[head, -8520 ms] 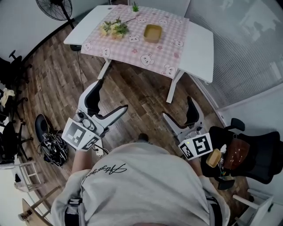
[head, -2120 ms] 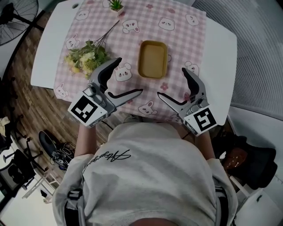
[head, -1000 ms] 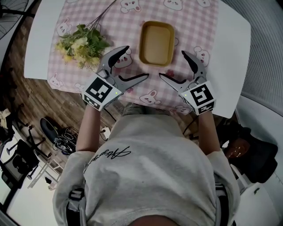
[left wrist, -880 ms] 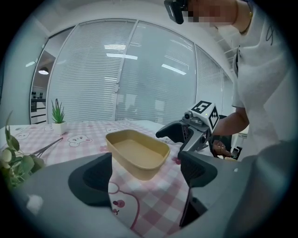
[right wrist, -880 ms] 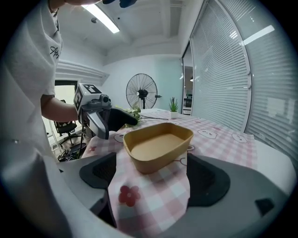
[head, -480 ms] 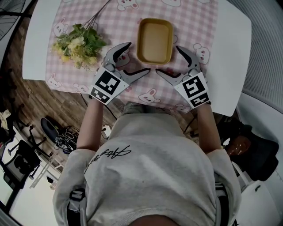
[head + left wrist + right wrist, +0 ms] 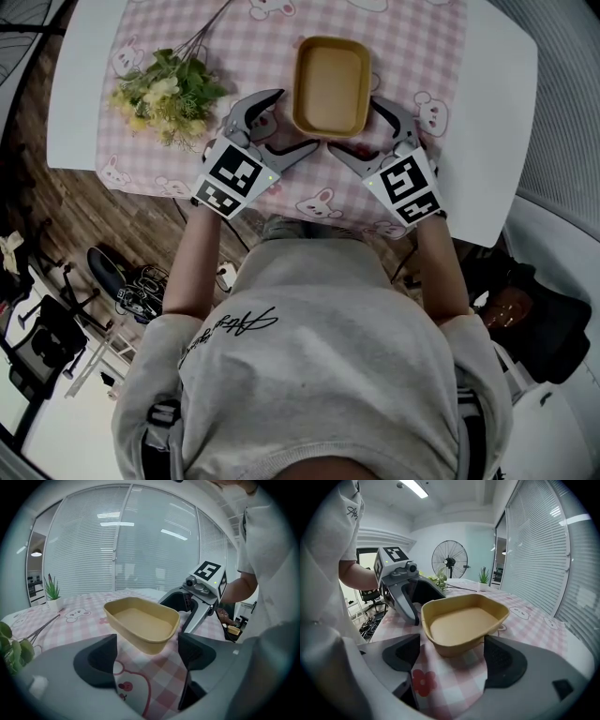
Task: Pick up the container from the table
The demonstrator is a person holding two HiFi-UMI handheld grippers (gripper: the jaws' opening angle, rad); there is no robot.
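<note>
A tan, empty rectangular container (image 7: 331, 84) rests on the pink checked tablecloth (image 7: 272, 37). My left gripper (image 7: 296, 122) sits at its near left corner and my right gripper (image 7: 353, 127) at its near right corner. In the left gripper view the container (image 7: 143, 623) has its near corner just ahead of the left gripper (image 7: 147, 656), whose jaws are closing with the pads clear of it. In the right gripper view the container (image 7: 464, 623) likewise lies between the closing jaws of the right gripper (image 7: 452, 656), untouched.
A bunch of flowers (image 7: 169, 94) lies on the cloth left of the container. A small potted plant (image 7: 54, 595) stands at the far end. The white table (image 7: 497, 122) ends close behind my grippers. A standing fan (image 7: 450, 564) is beyond the table.
Both grippers have moved forward and down to the container's two near corners, and their jaws have narrowed a little. The container has not moved.
</note>
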